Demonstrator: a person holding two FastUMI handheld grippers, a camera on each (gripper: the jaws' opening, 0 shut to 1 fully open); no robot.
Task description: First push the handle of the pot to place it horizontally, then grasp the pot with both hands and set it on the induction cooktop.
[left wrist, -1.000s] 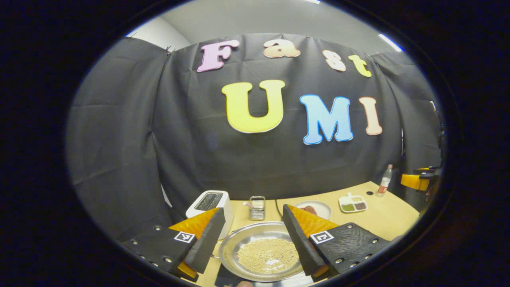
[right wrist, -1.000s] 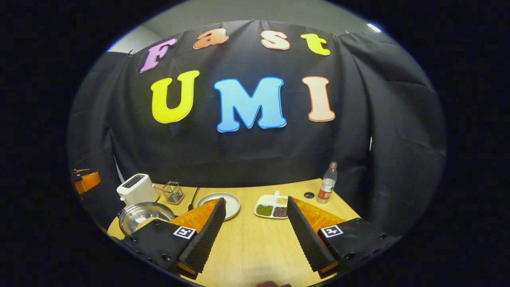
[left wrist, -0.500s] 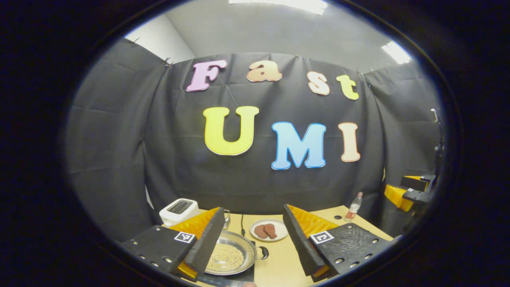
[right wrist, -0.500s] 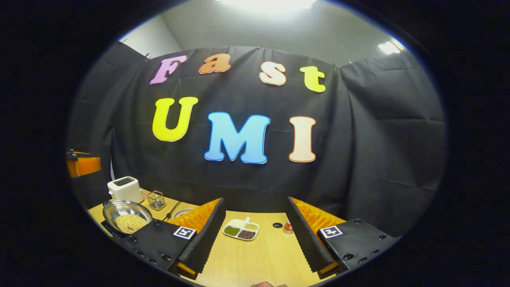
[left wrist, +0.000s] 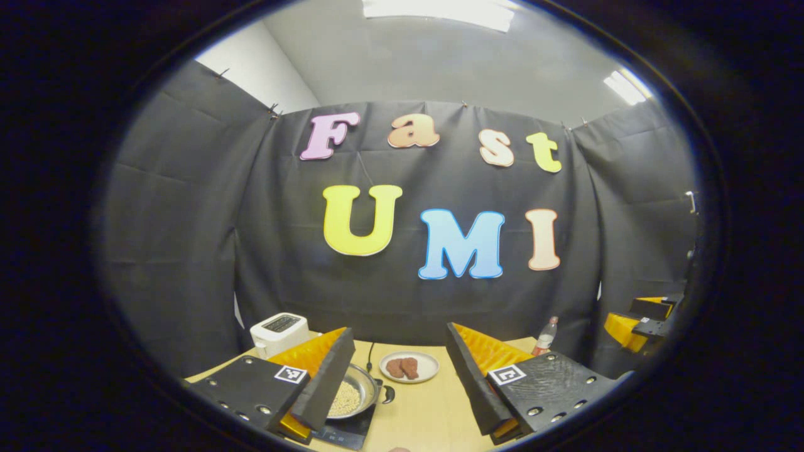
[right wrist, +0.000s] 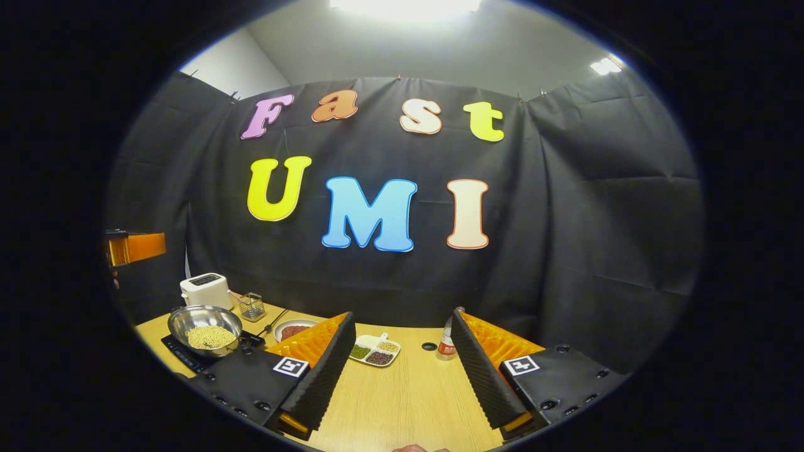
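A steel pot (right wrist: 205, 326) holding pale beans rests on the black induction cooktop (right wrist: 179, 355) at the table's left. The left gripper view catches that pot (left wrist: 352, 395) partly behind a finger, one dark side handle (left wrist: 388, 394) pointing right, the cooktop (left wrist: 348, 428) beneath. My left gripper (left wrist: 399, 392) hangs open above the table, back from the pot. My right gripper (right wrist: 402, 376) stands open over bare wood, well right of the pot. Both hold nothing. The right gripper (left wrist: 641, 317) appears far right in the left gripper view, the left gripper (right wrist: 132, 247) far left in the right gripper view.
A white toaster (right wrist: 205, 290) and a wire basket (right wrist: 252, 307) stand behind the pot. A plate with meat pieces (left wrist: 409, 366), a divided dish of beans (right wrist: 375, 354) and a water bottle (right wrist: 446, 339) sit on the wooden table (right wrist: 402, 402). A black cord (left wrist: 367, 360) runs back from the cooktop.
Both grippers have drawn back and up from the table; the pot on the cooktop now looks smaller and farther. Both stayed open.
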